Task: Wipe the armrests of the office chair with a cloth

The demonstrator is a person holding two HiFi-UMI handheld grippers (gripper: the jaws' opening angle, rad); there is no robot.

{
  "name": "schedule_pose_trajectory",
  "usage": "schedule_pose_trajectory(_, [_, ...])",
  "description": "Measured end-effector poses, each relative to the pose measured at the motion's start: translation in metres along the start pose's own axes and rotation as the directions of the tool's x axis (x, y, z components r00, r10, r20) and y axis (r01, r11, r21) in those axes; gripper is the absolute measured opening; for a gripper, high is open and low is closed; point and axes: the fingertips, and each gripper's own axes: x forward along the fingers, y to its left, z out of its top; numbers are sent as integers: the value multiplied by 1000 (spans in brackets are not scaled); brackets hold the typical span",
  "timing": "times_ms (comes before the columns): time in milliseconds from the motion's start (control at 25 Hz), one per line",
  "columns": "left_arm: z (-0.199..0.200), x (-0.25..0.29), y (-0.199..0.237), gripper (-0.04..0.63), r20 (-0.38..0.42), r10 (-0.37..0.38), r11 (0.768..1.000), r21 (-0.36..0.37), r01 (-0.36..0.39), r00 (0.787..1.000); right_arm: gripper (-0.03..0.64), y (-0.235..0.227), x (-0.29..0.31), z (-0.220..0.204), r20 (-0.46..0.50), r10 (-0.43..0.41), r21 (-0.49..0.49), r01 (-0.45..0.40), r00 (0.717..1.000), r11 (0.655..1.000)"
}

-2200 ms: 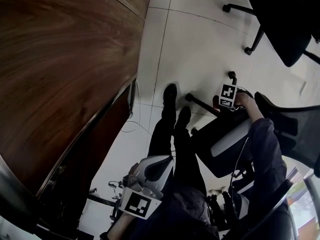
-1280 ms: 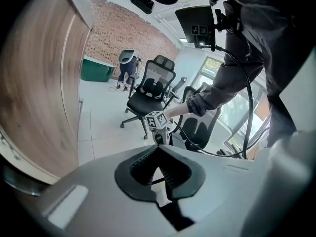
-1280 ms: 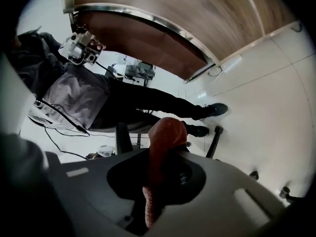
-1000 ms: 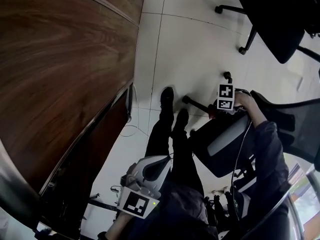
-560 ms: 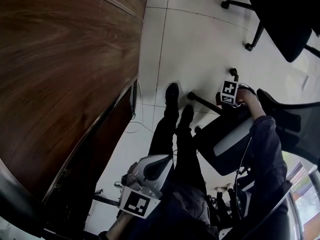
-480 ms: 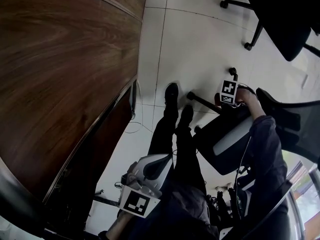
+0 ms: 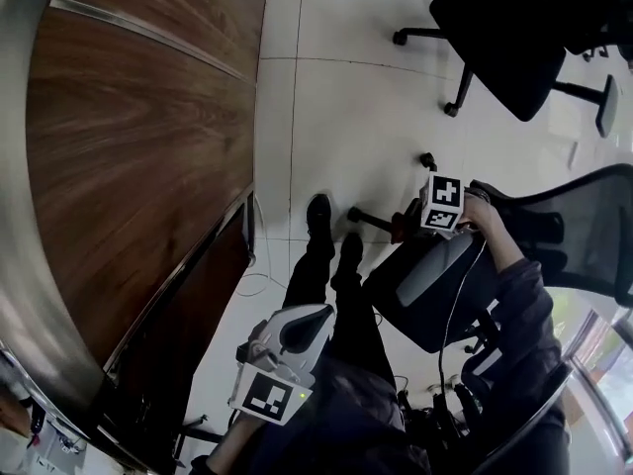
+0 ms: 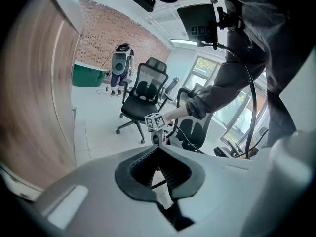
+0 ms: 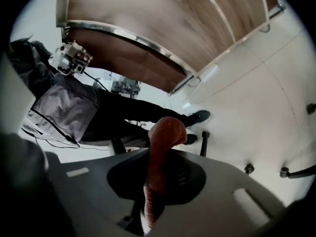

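In the right gripper view a red-orange cloth (image 9: pixel 165 132) sticks out between the jaws of my right gripper (image 9: pixel 163 154), which is shut on it. The cloth hangs over floor and the person's legs and touches nothing I can see. In the head view that gripper (image 7: pixel 413 226) sits under its marker cube (image 7: pixel 442 204), at the front of the mesh-backed office chair (image 7: pixel 593 216). A grey band on a black chair part (image 7: pixel 435 270), maybe an armrest, lies just below. My left gripper (image 7: pixel 315 317) stays low by the lap, its ridged pads (image 8: pixel 165 169) meeting at the tip with nothing between them.
A long wooden desk (image 7: pixel 129 166) fills the left side. A second black chair (image 7: pixel 495 38) stands on the tiled floor at the far right. The near chair's casters (image 7: pixel 429 159) and the person's shoes (image 7: pixel 318 211) are below the right gripper. A thin cable (image 7: pixel 259 265) lies by the desk.
The head view has swung, so more of the far floor and the second chair show. Both grippers keep about the same places beside the legs and the chair.
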Motion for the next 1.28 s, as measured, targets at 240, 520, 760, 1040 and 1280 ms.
schedule_pose_trajectory(240, [36,0,-21,15,42,-43,995,94,39,998,54,67,-74,5,404,-229,56,226,885,972])
schedule_pose_trajectory(520, [73,6,-82,15,43,-131,963,244,116,990,54,168,-149,-58,712,-568,424,392,413,817])
schedule_pose_trajectory(760, [75,19,-175,15,-21,-240,861,457,223,971,54,279,-135,-149,644,-764,750,235,-45,618])
schedule_pose_trajectory(1040, [74,24,-343,15,-32,-395,745,574,340,918,54,409,-79,-261,387,-866,921,82,-316,381])
schedule_pose_trajectory(1280, [61,25,-459,15,-99,-517,588,681,437,850,55,485,-38,-313,194,-894,975,177,-403,132])
